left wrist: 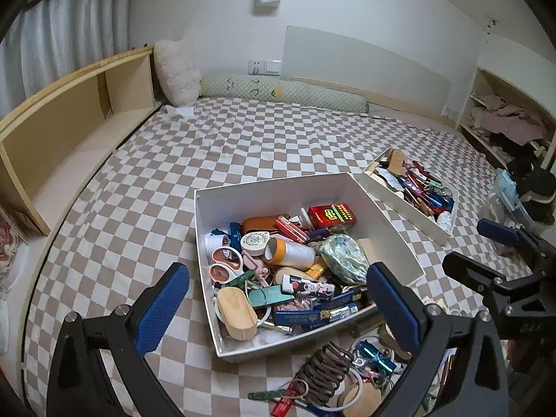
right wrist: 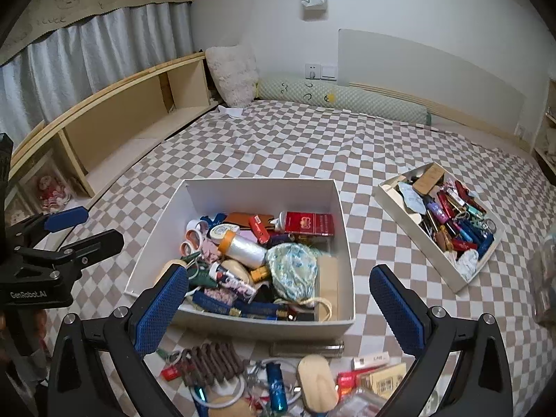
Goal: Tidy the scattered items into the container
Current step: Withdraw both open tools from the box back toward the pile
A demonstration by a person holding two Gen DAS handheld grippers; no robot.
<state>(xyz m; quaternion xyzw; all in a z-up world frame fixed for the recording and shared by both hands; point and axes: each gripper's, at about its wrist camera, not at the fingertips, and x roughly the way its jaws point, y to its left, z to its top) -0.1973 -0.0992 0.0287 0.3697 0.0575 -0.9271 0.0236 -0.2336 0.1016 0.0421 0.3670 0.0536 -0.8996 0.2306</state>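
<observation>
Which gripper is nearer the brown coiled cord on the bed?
Left. The left gripper hangs almost over the brown coiled cord; the right gripper is further right, with the cord at its lower left.

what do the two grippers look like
Both match: black frames with silver screw heads and blue textured pads on the fingers. The left gripper has white lettering on its body, visible from the right wrist view. The right gripper has faint letters on its body. No sleeves or cables visible.
</observation>
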